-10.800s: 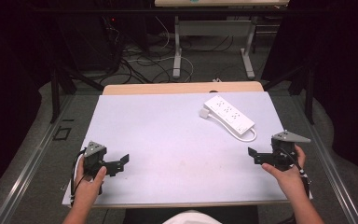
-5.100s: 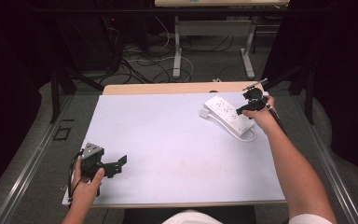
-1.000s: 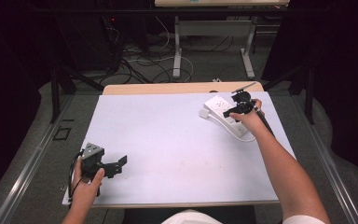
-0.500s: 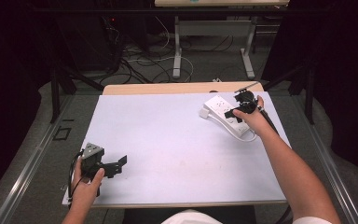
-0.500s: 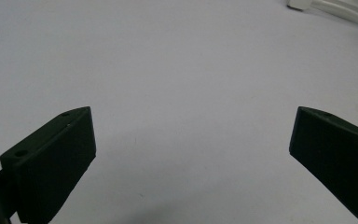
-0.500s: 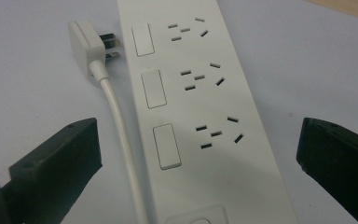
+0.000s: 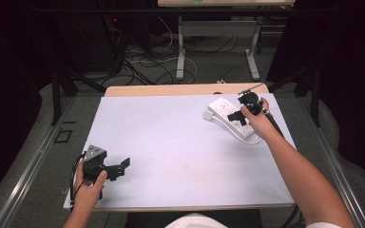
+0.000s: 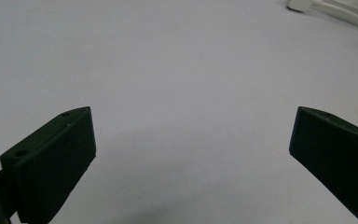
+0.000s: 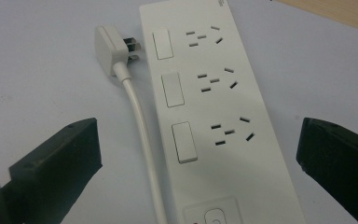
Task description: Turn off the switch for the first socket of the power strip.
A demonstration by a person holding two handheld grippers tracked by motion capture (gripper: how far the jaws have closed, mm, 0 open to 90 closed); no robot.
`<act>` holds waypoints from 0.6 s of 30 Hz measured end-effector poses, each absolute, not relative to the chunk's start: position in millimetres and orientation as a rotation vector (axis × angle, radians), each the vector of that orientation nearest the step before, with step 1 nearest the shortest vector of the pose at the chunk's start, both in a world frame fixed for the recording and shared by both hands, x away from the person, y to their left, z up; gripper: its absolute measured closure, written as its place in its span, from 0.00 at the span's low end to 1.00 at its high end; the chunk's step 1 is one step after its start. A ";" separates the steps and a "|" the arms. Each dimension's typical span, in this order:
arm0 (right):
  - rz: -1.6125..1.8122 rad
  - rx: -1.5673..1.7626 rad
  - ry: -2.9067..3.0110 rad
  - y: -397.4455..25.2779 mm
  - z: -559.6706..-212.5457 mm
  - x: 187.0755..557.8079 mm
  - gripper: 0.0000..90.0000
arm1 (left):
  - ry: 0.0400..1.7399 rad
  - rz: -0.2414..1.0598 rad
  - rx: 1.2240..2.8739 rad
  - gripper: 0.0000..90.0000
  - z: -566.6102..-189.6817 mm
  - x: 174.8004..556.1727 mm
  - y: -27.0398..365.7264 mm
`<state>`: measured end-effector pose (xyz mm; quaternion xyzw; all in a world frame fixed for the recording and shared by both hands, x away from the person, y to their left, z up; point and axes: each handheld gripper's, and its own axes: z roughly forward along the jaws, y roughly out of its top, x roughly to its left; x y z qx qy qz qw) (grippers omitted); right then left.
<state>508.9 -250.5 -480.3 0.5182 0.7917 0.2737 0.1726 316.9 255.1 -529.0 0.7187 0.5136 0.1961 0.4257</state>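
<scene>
The left gripper is resting at the near left of the bench, fingers apart, far from the work. The right gripper is hovering over the power strip at the far right, fingers wide apart on both sides of it, and its long axis is running away from them. Half a second ago the hand was sitting slightly lower on the strip.

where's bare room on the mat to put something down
The mat is bare across its middle and left, between the left tool and the power strip. The far right corner is crowded: strip, its plug and cord, with the right tool above.
</scene>
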 end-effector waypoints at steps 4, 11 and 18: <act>0.786 1.471 2.247 -251.7 -478.3 508.2 0.00 | 1.287 0.490 1.797 0.00 -529.1 317.3 255.3; 0.784 1.467 2.236 -254.5 -474.1 505.3 0.00 | 1.285 0.488 1.803 0.00 -529.0 318.0 255.1; 0.815 1.443 2.240 -254.3 -465.5 496.8 0.00 | 1.290 0.482 1.801 0.00 -529.3 317.7 255.0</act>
